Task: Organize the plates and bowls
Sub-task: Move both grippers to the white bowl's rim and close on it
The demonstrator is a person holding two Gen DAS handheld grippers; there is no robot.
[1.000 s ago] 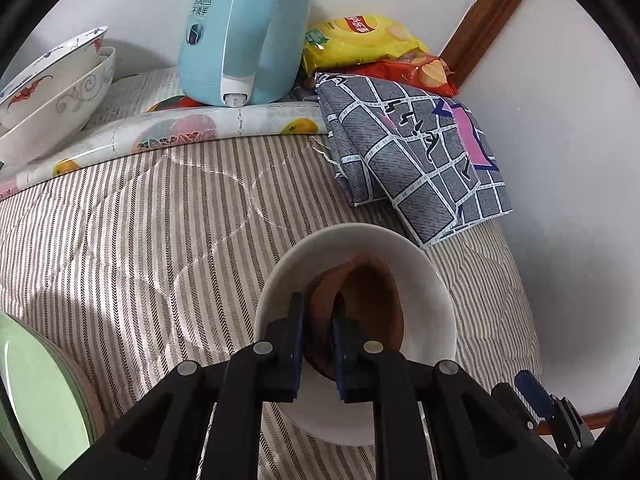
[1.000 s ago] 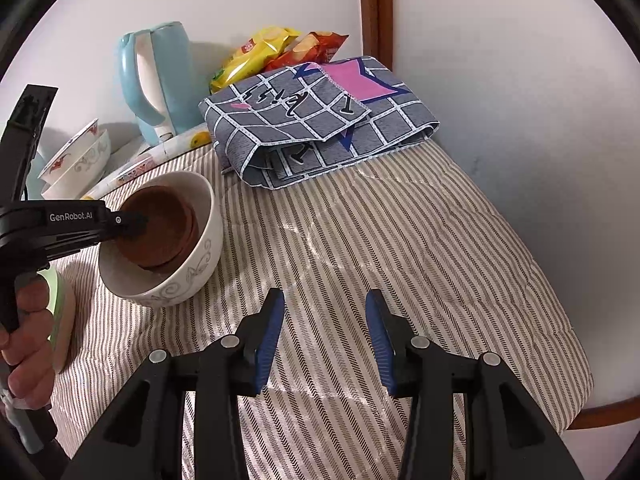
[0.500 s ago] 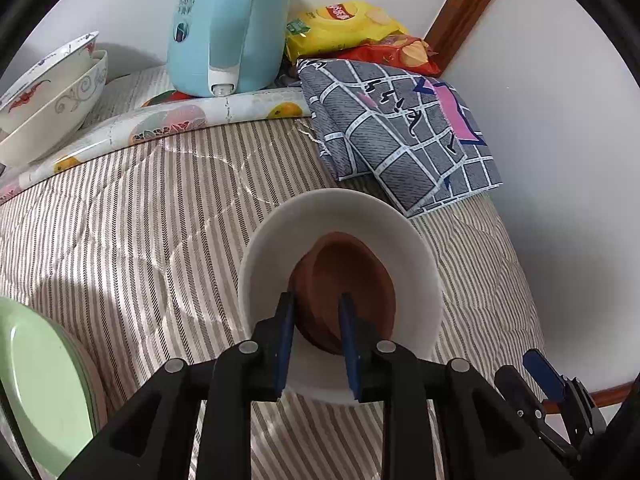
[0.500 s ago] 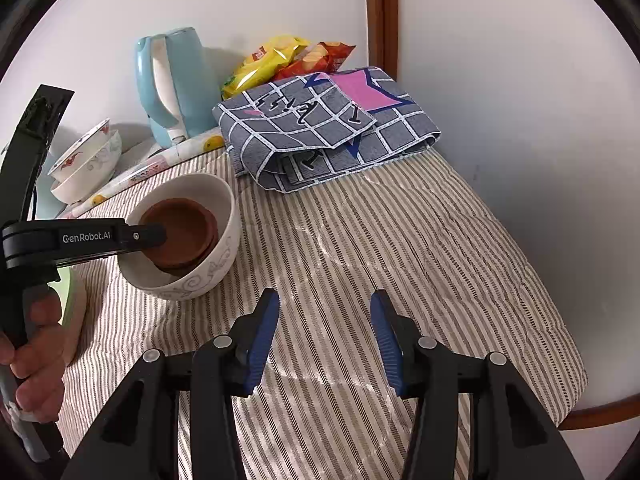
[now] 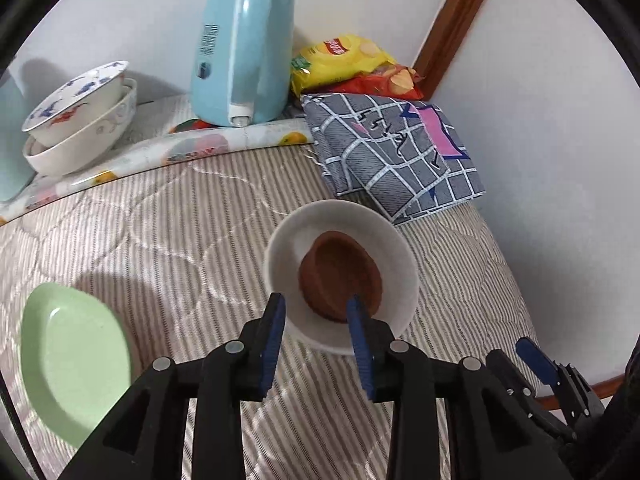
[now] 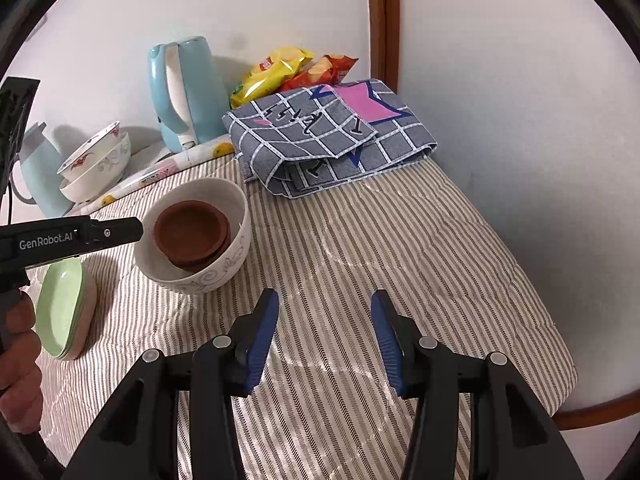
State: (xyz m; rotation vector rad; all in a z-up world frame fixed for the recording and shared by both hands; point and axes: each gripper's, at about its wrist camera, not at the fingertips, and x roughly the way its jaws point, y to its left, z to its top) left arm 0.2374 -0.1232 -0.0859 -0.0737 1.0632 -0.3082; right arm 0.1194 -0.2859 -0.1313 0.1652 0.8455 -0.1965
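1. Since the earlier frame the left gripper has let go of the brown bowl and drawn back and up; its jaws have just been opening, and nothing is pressed between them now.
2. The step in hand looks like the release after nesting: the brown bowl sits inside the white bowl, tilted against its wall, on the striped table cover toward the right edge.
3. The left gripper stands partly open, one tip over the white bowl's near rim and the other over the brown bowl, seemingly above them and not touching.
4. The right gripper hangs about half open over bare cover near the front edge, holding nothing.
5. Green plates lie stacked near the left edge; the next move probably calls for a wider opening and a reach to them or to the nested pair.
6. Farther back, two patterned bowls are stacked at the far left corner, beside a blue kettle.
7. A folded checked cloth and snack bags fill the far right corner.
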